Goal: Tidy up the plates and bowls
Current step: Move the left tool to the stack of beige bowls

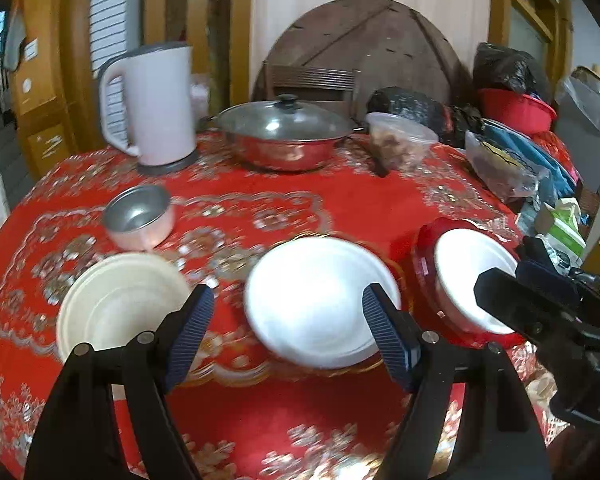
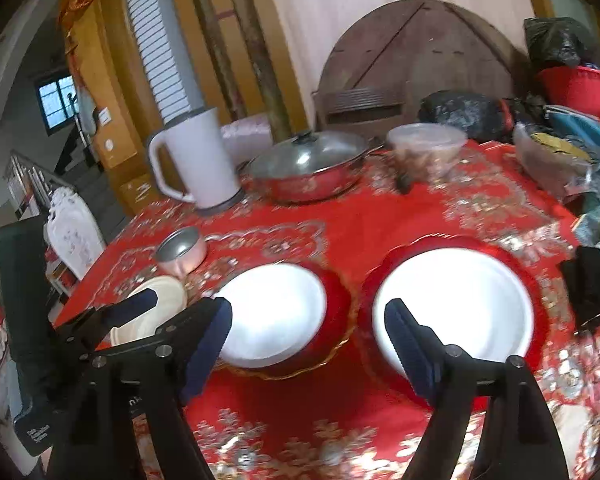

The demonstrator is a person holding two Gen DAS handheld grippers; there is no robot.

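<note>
Left hand-held gripper [image 1: 288, 320]: we see its jaws apart and empty, hovering over the near rim of the middle white plate [image 1: 320, 300].
Right hand-held gripper [image 2: 308, 332]: jaws apart, empty, poised between the two white plates.
Where things lie: middle plate on a gold-edged red plate [image 2: 340, 320]; right white plate [image 2: 456, 304] on a red dish [image 2: 540, 308]; cream bowl [image 1: 116, 304] left; steel bowl [image 1: 138, 216] behind it, all on the counter [image 1: 360, 208].
Handling: we judge the plates stiff, glossy, breakable; grip the rim.
Contents: all four look empty; the tub [image 1: 400, 140] holds something brown.
</note>
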